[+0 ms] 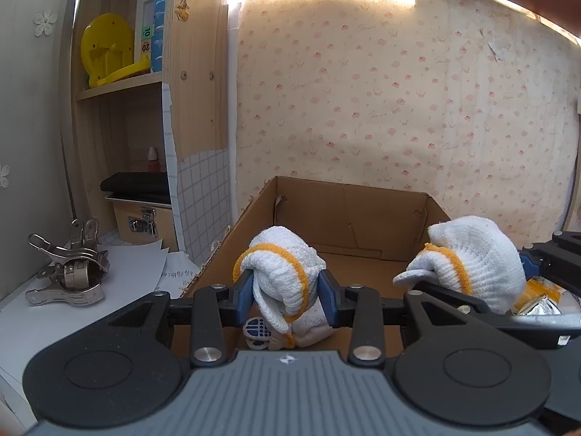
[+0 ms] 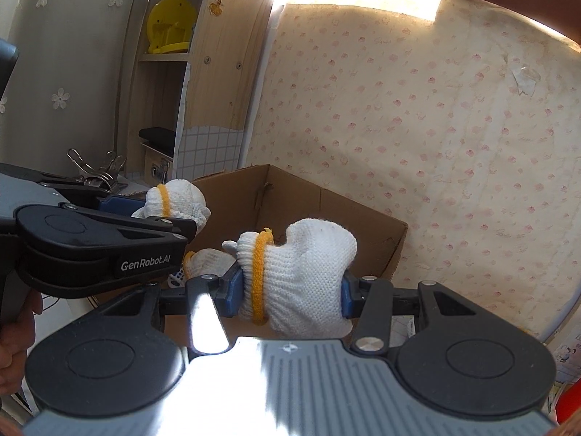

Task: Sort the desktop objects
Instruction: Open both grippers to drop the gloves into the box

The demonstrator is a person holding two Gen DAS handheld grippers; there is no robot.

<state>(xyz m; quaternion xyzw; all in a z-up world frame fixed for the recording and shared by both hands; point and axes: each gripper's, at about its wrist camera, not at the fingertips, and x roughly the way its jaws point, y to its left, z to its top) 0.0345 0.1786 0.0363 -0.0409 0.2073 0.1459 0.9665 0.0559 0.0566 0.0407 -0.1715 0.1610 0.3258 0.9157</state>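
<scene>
Left wrist: our left gripper (image 1: 287,296) is clamped on a rolled white glove bundle (image 1: 279,269), held over the near edge of the cardboard box (image 1: 363,214). Another glove roll (image 1: 308,330) and a small blue-and-white item (image 1: 257,331) already lie in the box. Metal clips (image 1: 70,272) sit unsorted on the paper at left.

Right wrist: our right gripper (image 2: 288,290) is pinched on a second glove bundle (image 2: 301,283), also over the box. We judge sorting partway done: both bundles need dropping, clips remain.
</scene>
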